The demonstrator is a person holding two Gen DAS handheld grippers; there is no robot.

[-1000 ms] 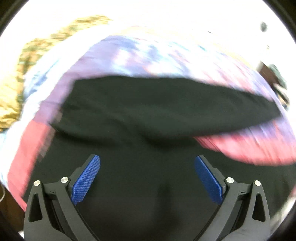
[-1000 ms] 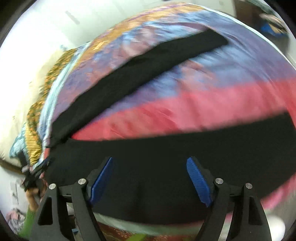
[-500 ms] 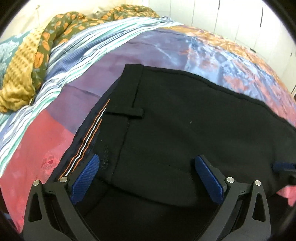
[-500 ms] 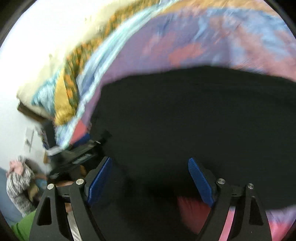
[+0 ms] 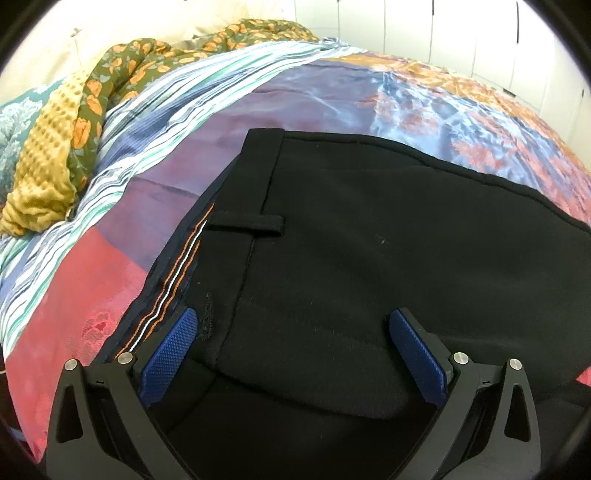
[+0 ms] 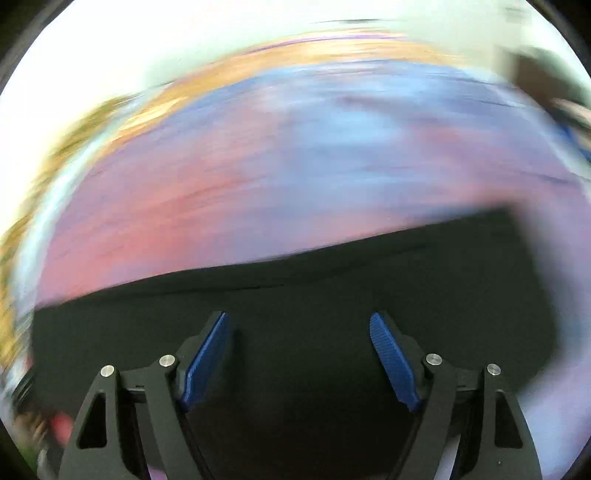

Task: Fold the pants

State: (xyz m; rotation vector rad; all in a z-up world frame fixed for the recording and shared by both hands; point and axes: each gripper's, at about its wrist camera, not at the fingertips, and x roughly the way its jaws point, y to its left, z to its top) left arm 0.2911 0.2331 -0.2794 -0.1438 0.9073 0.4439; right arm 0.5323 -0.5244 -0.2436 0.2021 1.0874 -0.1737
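Note:
The black pants lie flat on the bed, one leg folded over the other. Their waistband faces left, with a belt loop and an orange-and-white striped lining showing. My left gripper hovers open over the waist area, its blue pads apart above the cloth. The right wrist view is blurred by motion. There the pants form a dark band, with the squared end of the cloth at the right. My right gripper is above that band, its jaws closing. Black cloth lies below the gap, and the pads do not press on it.
The multicoloured bedspread in pink, purple, blue and orange lies under the pants. A yellow and green floral cloth is bunched at the back left. White cupboard doors stand behind the bed.
The left view dropped towards the waistband, then held still. The right view swung from the waist side along the pants and is still blurred. The right pads have drawn slightly closer together.

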